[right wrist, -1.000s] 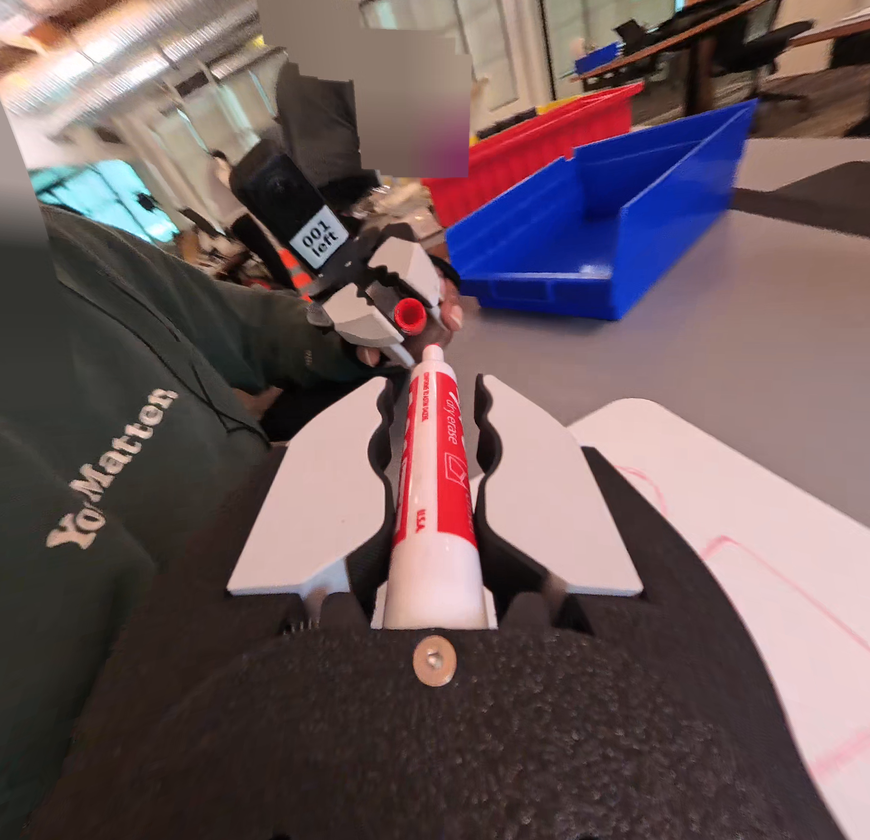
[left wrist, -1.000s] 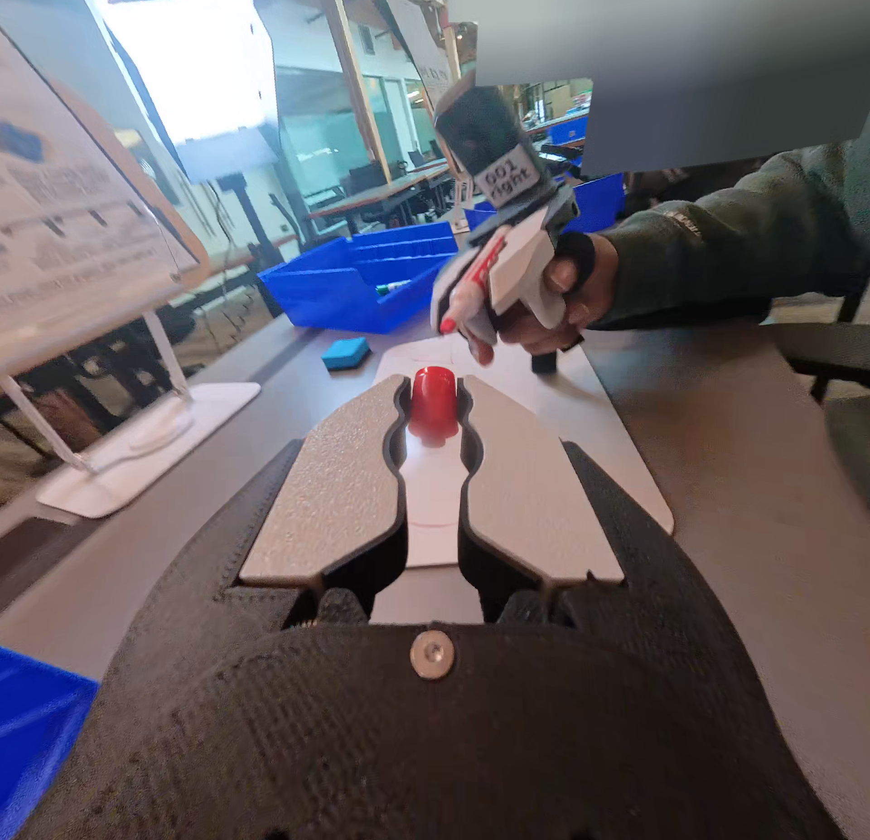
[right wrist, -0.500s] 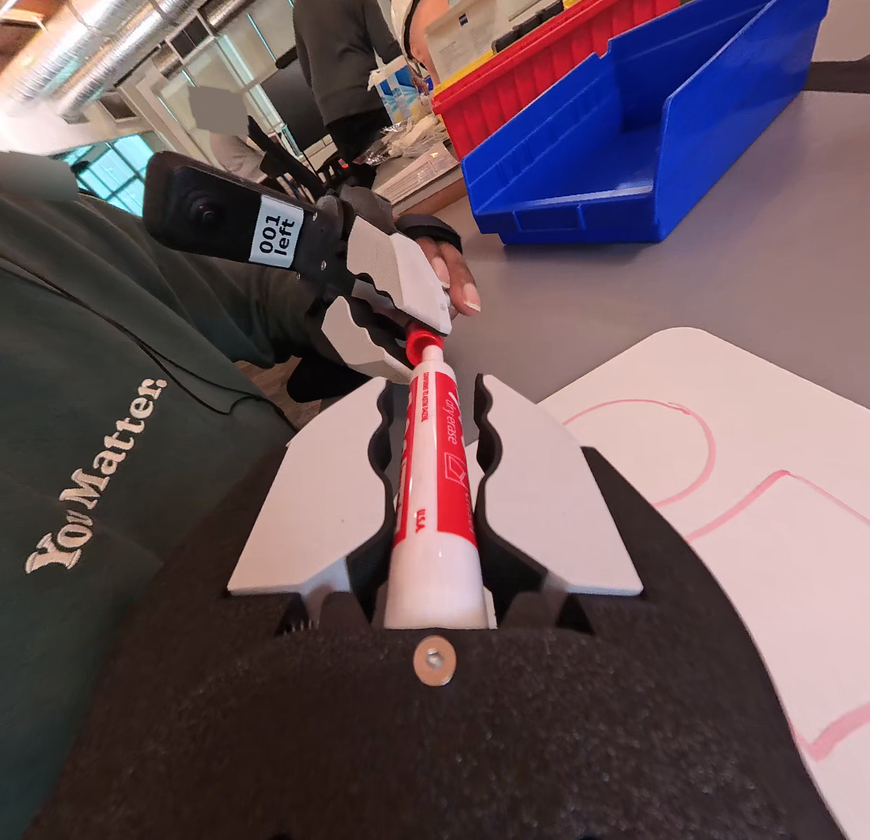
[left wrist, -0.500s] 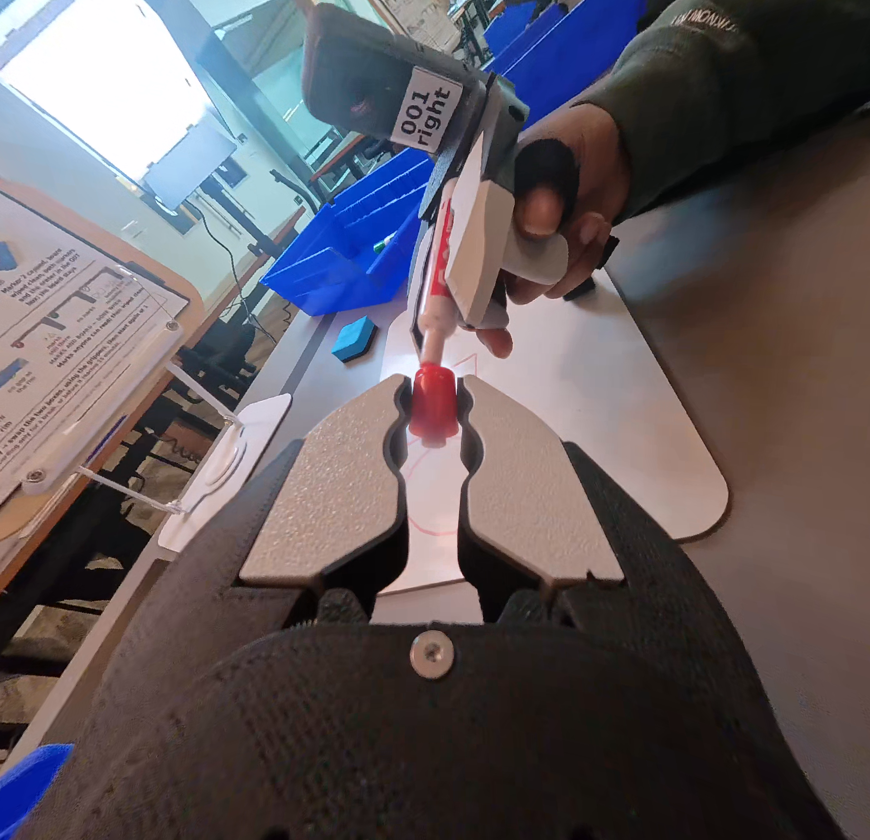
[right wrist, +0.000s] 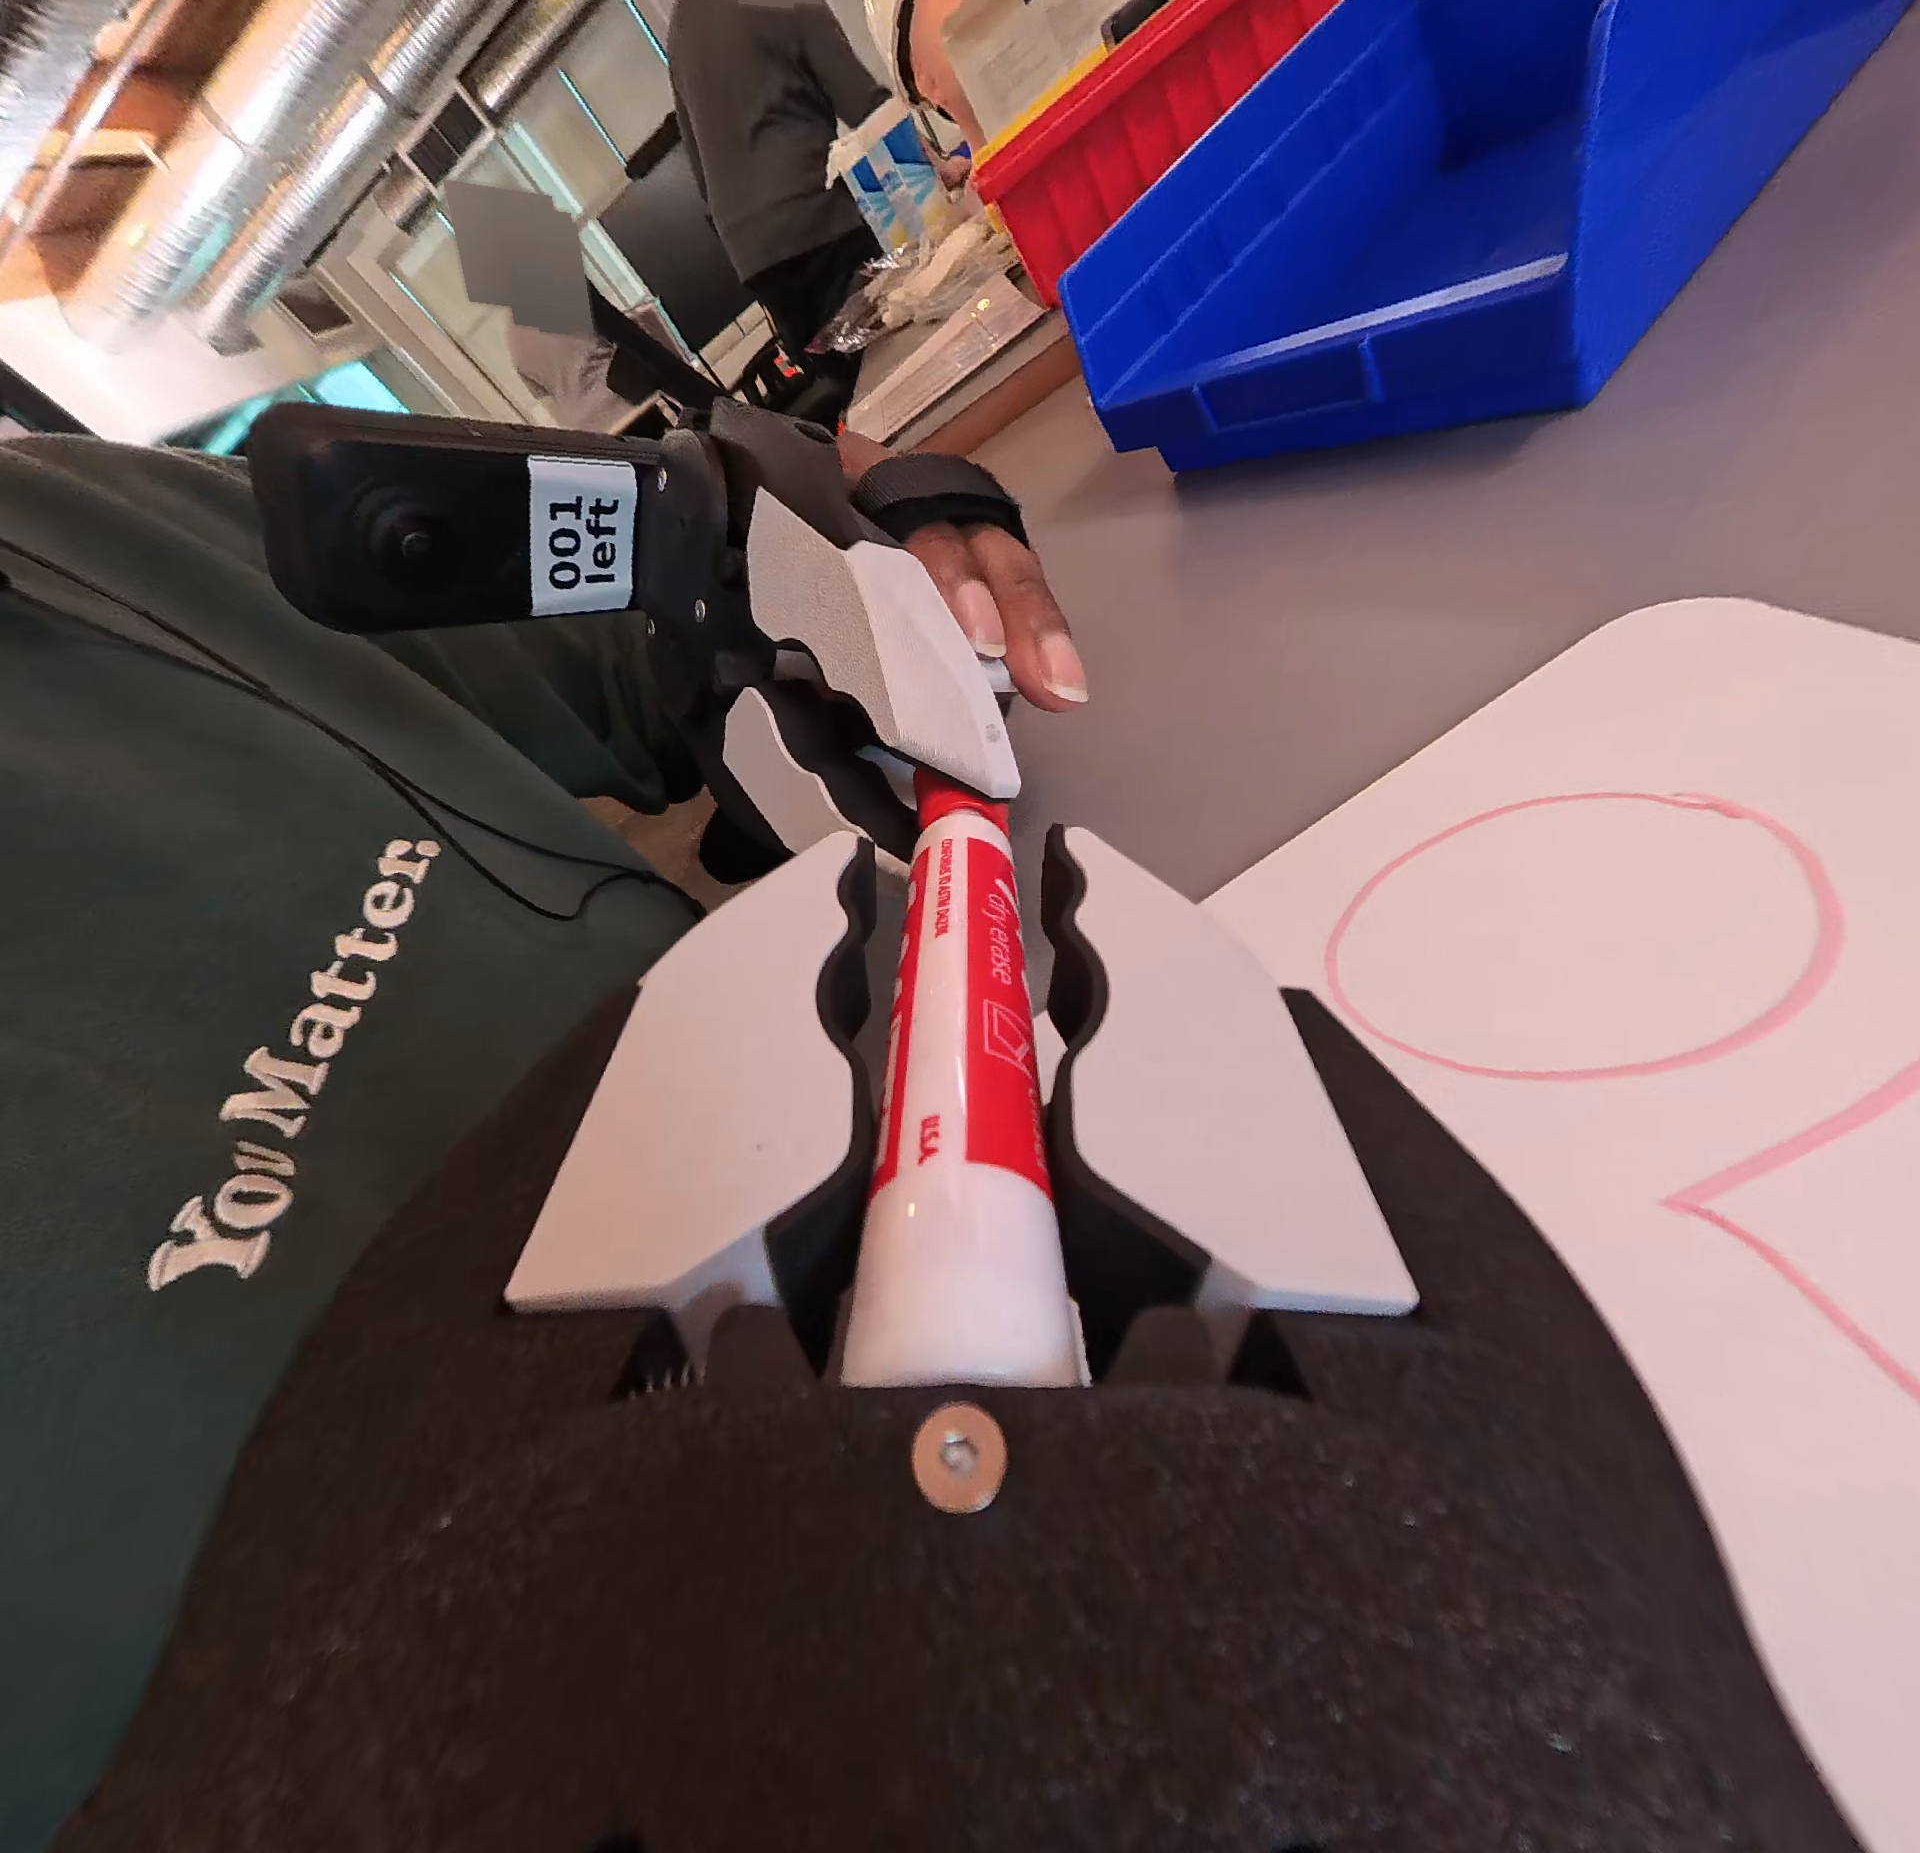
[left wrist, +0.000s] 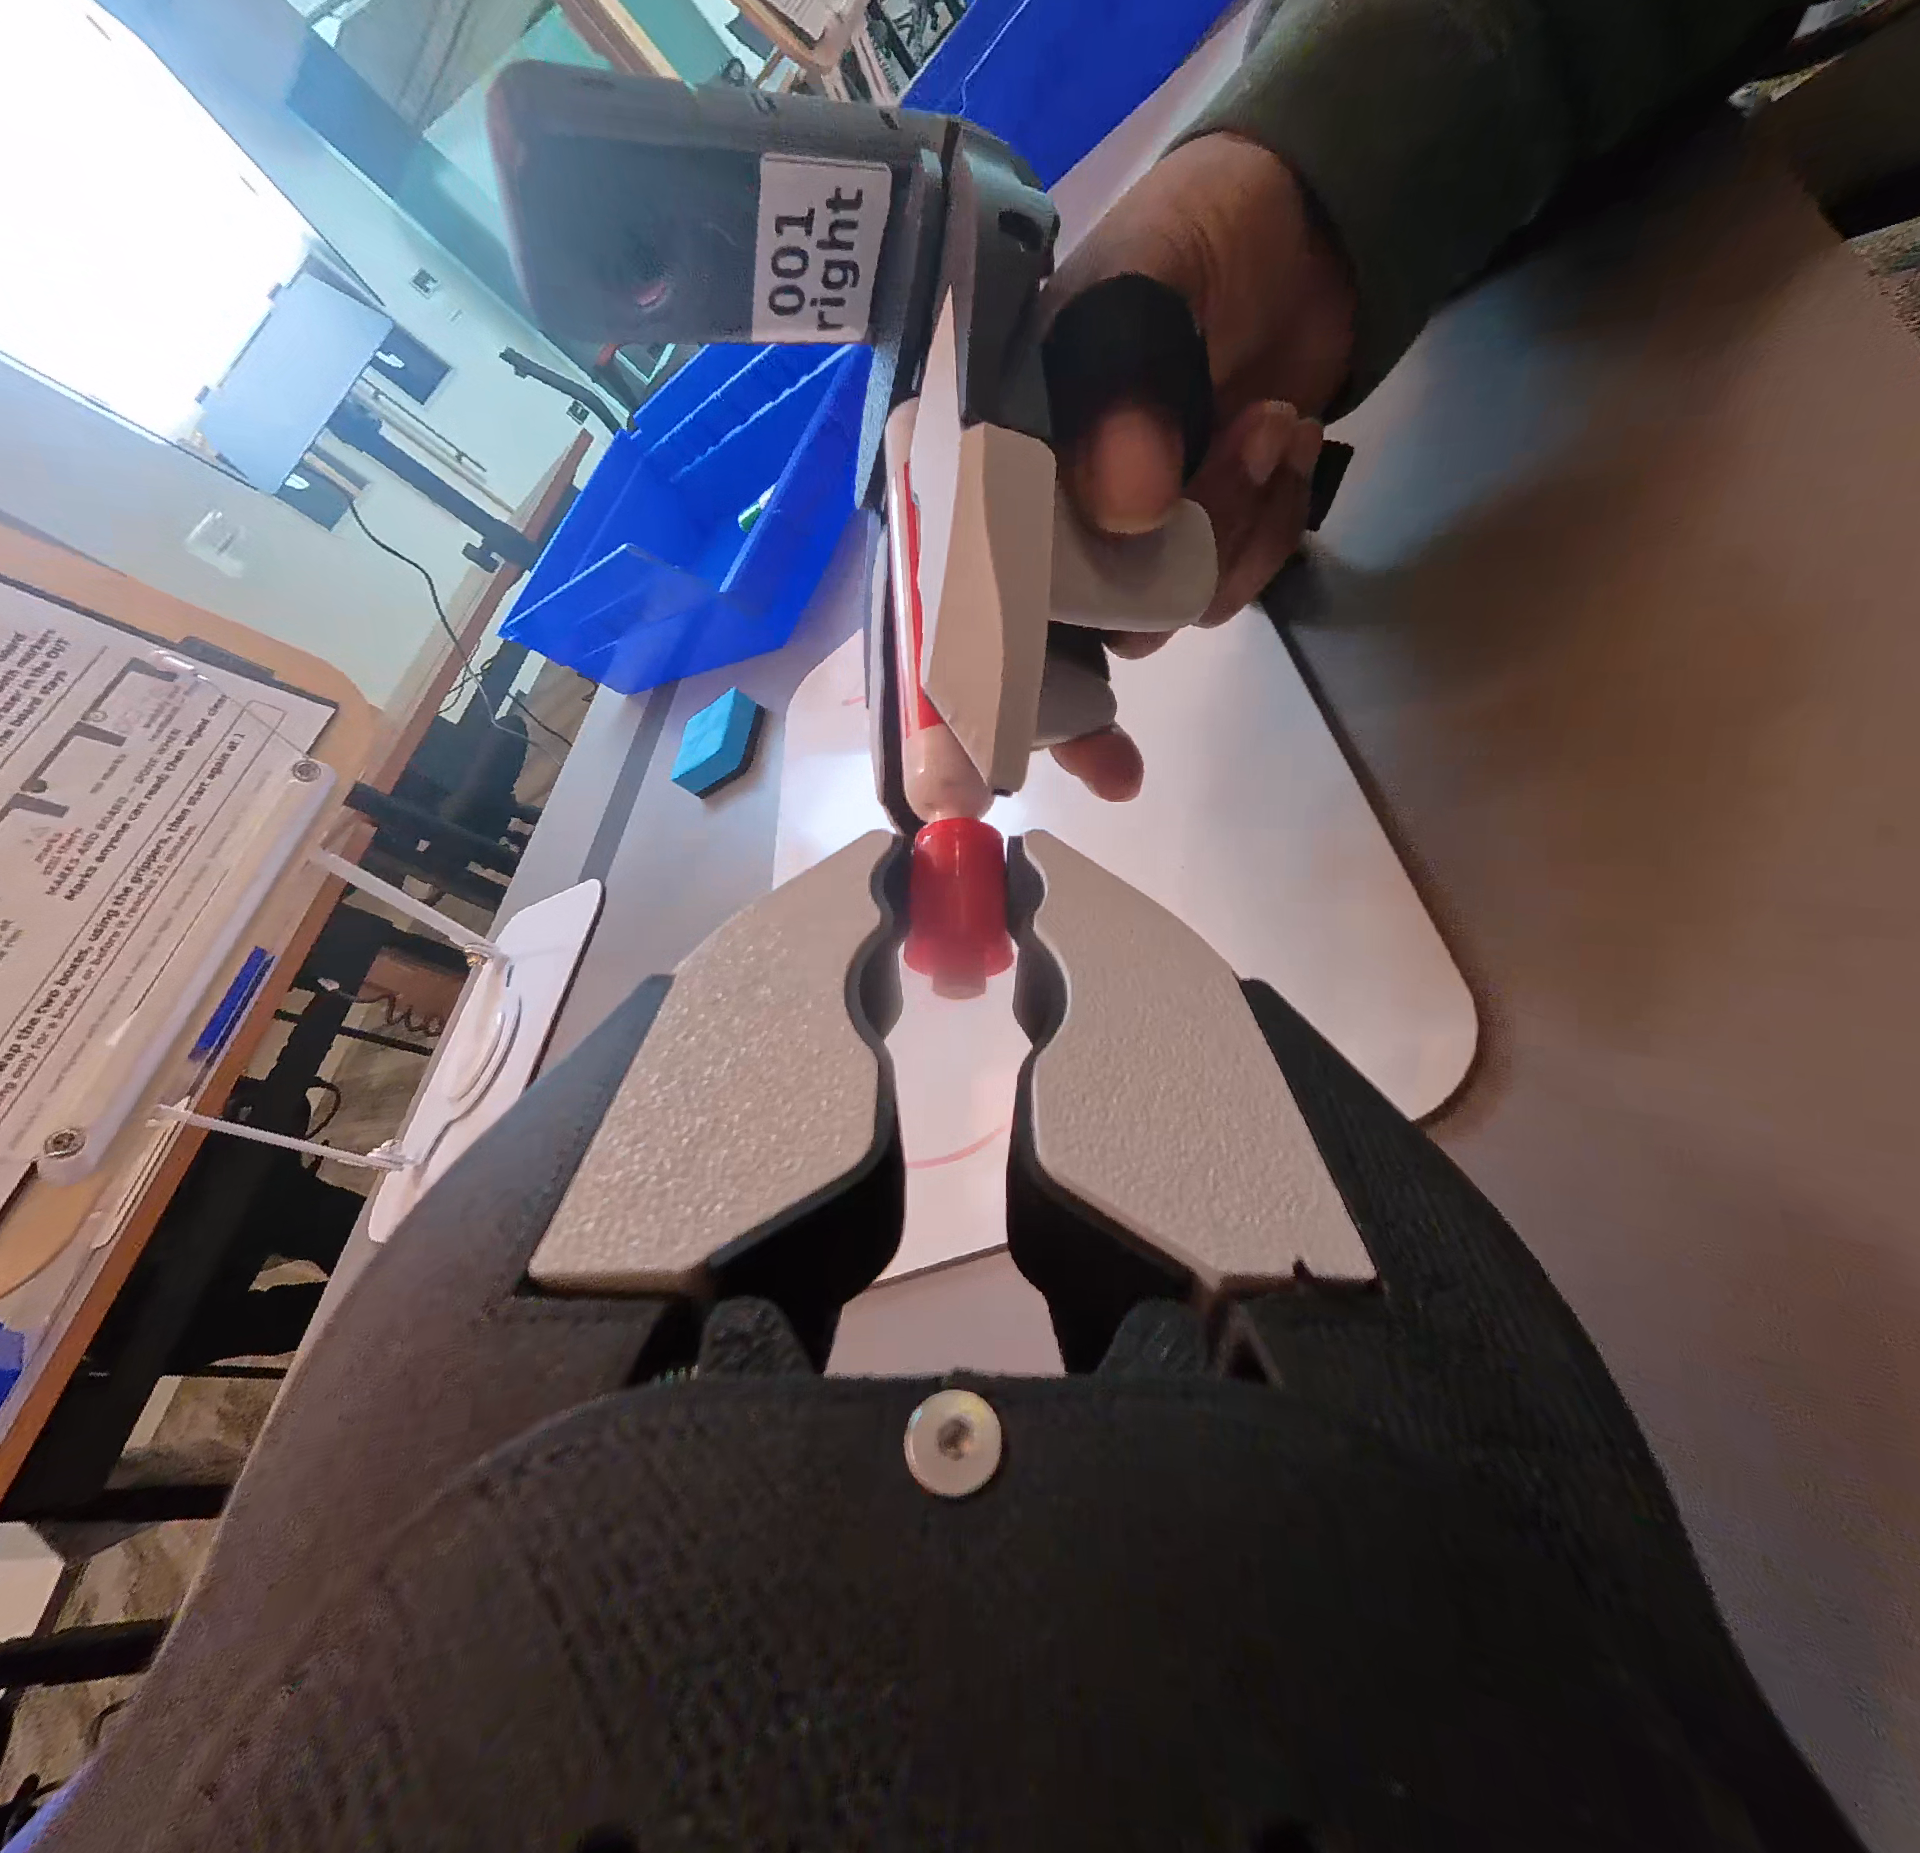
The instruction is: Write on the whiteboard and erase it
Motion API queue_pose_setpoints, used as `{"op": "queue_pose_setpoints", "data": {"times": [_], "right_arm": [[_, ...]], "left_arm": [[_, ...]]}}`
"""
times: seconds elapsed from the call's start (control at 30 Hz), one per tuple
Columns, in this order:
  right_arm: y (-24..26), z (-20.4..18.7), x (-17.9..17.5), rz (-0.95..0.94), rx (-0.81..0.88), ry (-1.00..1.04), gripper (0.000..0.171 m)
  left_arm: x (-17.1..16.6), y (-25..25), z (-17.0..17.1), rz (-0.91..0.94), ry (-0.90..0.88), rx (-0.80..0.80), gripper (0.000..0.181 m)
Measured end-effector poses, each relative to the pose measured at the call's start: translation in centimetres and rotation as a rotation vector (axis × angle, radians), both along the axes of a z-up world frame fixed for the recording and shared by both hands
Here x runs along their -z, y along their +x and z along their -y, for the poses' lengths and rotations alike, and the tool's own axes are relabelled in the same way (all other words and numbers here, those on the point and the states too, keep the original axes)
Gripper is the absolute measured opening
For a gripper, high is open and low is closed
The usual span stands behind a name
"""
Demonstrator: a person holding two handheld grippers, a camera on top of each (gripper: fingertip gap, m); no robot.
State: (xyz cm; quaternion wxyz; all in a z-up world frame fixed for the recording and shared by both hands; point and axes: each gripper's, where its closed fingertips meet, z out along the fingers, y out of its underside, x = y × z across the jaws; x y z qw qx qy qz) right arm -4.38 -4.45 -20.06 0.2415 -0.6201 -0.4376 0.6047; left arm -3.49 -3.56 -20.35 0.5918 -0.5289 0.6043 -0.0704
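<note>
Here, left gripper [left wrist: 956, 904] clamps red cap [left wrist: 954, 910] at fingertips; right gripper [right wrist: 954, 873] clamps marker [right wrist: 961, 1065] barrel full length between fingers. Keep axes collinear, press until seated. Whiteboard [right wrist: 1558, 743] beyond, drawn on.

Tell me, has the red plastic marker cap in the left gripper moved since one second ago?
Yes. The red plastic marker cap has met the marker tip, judged against the white whiteboard.

Grey table [right wrist: 1299, 598], bright windows [left wrist: 114, 234], ceiling ducts [right wrist: 312, 89]
</note>
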Motion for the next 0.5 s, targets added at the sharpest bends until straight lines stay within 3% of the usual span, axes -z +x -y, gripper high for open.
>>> {"op": "queue_pose_setpoints", "data": {"times": [0.5], "right_arm": [[-0.29, 0.23, 0.20, -0.077, 0.017, -0.186, 0.032]], "left_arm": [[0.48, 0.63, 0.29, 0.011, -0.025, 0.041, 0.015]]}}
